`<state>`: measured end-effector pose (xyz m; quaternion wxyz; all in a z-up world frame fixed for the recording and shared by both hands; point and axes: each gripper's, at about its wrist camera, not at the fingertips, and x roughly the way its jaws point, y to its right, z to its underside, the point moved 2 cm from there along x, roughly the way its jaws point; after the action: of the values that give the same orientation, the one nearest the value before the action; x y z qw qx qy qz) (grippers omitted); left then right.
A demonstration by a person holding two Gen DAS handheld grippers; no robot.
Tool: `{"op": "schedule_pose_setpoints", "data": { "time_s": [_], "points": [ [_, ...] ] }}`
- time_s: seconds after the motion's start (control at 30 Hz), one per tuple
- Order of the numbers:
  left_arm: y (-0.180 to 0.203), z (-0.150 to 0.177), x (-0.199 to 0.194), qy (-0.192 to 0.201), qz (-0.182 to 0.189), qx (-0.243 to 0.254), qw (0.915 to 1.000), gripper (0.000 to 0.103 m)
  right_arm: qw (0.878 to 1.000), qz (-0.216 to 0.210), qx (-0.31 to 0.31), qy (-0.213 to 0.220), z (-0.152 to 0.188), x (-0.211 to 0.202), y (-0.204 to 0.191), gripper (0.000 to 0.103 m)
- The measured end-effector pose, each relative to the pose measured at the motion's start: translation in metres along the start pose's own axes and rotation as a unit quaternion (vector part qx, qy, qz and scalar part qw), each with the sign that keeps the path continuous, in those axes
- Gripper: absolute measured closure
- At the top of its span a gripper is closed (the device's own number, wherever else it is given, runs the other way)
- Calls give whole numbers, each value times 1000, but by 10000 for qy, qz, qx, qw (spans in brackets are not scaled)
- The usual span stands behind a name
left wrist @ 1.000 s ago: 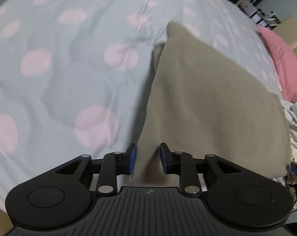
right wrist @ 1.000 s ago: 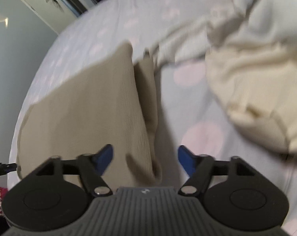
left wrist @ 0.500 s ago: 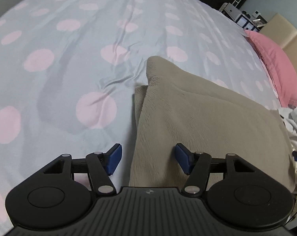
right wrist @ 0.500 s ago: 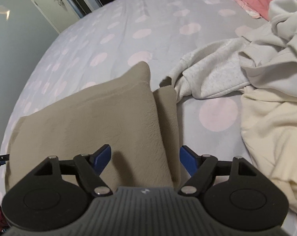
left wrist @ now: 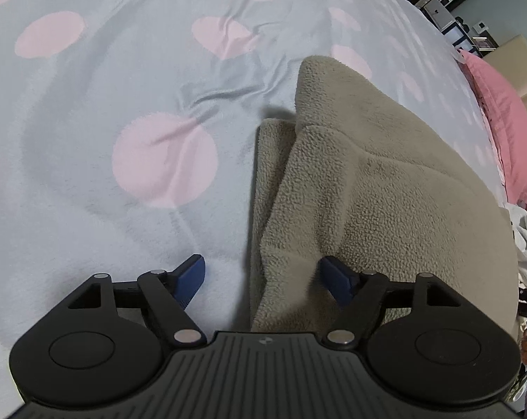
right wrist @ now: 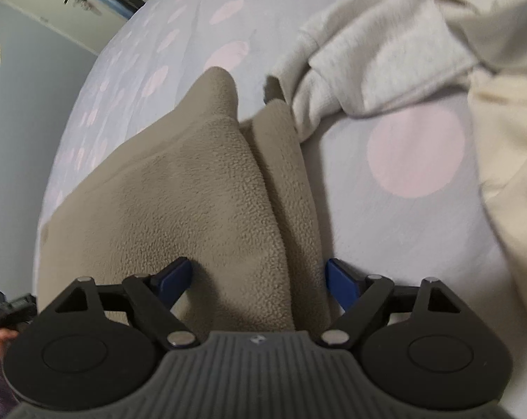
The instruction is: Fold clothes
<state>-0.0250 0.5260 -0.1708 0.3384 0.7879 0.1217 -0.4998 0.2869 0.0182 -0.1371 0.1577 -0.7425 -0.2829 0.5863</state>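
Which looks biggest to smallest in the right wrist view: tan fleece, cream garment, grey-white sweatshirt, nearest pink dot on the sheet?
1. tan fleece, though it lies nearest the camera.
2 and 3. grey-white sweatshirt and cream garment: alike, both cut off by the frame edge, so unranked.
4. pink dot.

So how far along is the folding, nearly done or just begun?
Partly done, I'd judge. The tan fleece lies doubled over on the bedsheet. The left gripper and right gripper have just been opening and straddle its edges, pressing nothing. The grey sweatshirt and cream garment lie rumpled.
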Motion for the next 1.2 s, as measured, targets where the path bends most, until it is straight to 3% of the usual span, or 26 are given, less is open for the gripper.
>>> {"op": "schedule_pose_setpoints", "data": {
  "time_s": [0.3,0.4,0.43,0.47,0.57,0.67,0.77,0.9,1.2],
  "points": [
    [15,11,4,232,-367,180,9989,32,9990,-354,257,110,6,11,8,16],
    [20,15,2,301,-342,307,9985,44,9984,-461,283,142,8,13,9,19],
    [21,16,1,300,-267,302,9987,58,9983,-490,296,141,8,13,9,20],
    [22,17,0,293,-183,287,9990,63,9980,-529,318,135,9,14,9,21],
    [26,18,-1,282,-301,437,9982,63,9972,-655,351,101,10,16,10,28],
    [21,16,-2,218,-218,378,9988,63,9966,-739,369,64,10,16,13,36],
    [16,14,-3,158,-144,331,9992,63,9965,-741,375,60,11,15,12,39],
    [4,9,-4,32,27,86,10000,61,9954,-827,488,-18,10,13,17,38],
    [-40,3,0,-315,831,-666,9938,56,9899,-1197,689,-324,6,22,35,31]
  ]
}}
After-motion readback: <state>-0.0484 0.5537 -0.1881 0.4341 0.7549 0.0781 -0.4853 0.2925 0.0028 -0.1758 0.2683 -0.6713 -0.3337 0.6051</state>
